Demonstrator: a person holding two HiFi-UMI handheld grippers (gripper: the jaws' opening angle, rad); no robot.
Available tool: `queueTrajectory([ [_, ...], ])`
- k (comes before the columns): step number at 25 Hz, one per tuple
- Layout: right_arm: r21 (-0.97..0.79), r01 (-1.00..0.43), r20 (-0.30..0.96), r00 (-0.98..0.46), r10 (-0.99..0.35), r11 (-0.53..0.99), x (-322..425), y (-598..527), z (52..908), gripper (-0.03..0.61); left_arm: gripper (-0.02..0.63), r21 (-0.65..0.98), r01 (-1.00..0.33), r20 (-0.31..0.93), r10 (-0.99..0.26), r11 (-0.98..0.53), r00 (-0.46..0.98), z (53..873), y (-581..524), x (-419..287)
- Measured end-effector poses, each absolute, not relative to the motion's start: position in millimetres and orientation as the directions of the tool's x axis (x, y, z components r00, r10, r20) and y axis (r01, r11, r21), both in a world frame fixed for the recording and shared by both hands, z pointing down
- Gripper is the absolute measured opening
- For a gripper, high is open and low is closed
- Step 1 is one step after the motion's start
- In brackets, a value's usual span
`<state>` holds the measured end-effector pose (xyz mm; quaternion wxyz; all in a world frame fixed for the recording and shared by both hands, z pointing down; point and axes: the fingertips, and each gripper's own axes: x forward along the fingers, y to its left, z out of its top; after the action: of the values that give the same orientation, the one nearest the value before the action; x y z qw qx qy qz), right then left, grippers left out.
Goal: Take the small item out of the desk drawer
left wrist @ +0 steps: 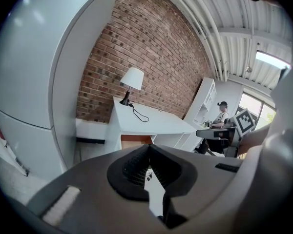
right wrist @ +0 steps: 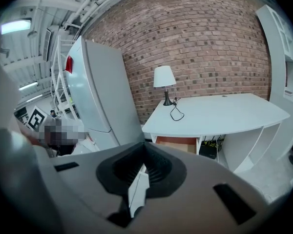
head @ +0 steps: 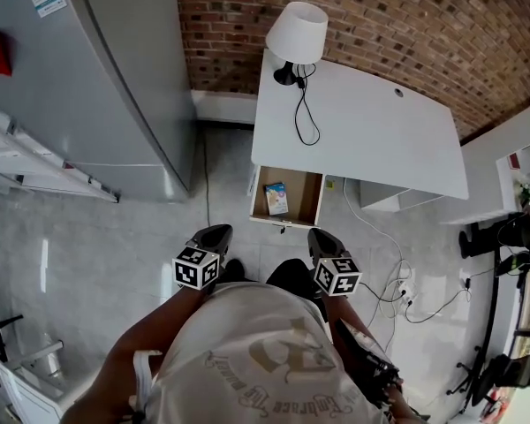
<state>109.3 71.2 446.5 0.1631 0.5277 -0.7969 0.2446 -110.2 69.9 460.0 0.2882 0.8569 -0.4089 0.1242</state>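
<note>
Head view: white desk (head: 362,131) against the brick wall (head: 380,16), with a lamp (head: 296,35) on the desk's back left corner and its black cord (head: 305,113) looping over the top toward the front edge. Drawer (head: 311,197) stands pulled out under the desk's front edge, at the left corner, wooden inside. Small item (head: 276,199), a little box with blue and orange print, lies flat on the drawer floor, nearer the left wall than the right and about midway front to back. Nothing else can be made out in the drawer. Left gripper (head: 214,232) and right gripper (head: 322,237) are held side by side over the grey floor (head: 115,254), both short of the drawer's front panel and apart from it, tips pointing toward the desk. Left gripper view: jaw tips of the left gripper (left wrist: 149,147) meet, nothing between them, and the open drawer (left wrist: 134,141) shows just above. Right gripper view: the right gripper (right wrist: 145,145) is likewise closed and empty, with the drawer (right wrist: 178,144) and desk (right wrist: 219,113) ahead. The item is out of sight in both gripper views. A tall grey cabinet (head: 106,78) stands left of the desk.
</note>
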Motion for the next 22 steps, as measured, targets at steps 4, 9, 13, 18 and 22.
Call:
queueTrajectory([
  [4, -0.224, -0.915, 0.538, -0.404, -0.740, 0.336, 92.7, 65.5, 449.3, 0.005, 0.006, 0.397, -0.780, 0.450, -0.638, -0.484, 0.625, 462.1, 65.3, -126.1],
  [9, -0.219, -0.911, 0.558, -0.411, -0.720, 0.350, 84.0, 64.0, 455.4, 0.005, 0.006, 0.405, -0.783, 0.455, -0.639, -0.471, 0.620, 464.0, 62.3, -133.5],
  [13, -0.203, -0.915, 0.589, -0.399, -0.702, 0.350, 82.0, 58.8, 469.8, 0.005, 0.006, 0.412, -0.789, 0.472, -0.634, -0.456, 0.613, 469.5, 64.0, -138.3],
  [18, -0.204, -0.911, 0.646, -0.401, -0.650, 0.359, 73.8, 50.9, 494.9, 0.006, 0.006, 0.423, -0.821, 0.503, -0.654, -0.383, 0.565, 481.7, 65.1, -159.0],
  [22, -0.211, -0.910, 0.666, -0.401, -0.630, 0.357, 70.4, 29.5, 505.3, 0.006, 0.006, 0.418, -0.839, 0.522, -0.663, -0.348, 0.536, 484.3, 52.7, -169.7],
])
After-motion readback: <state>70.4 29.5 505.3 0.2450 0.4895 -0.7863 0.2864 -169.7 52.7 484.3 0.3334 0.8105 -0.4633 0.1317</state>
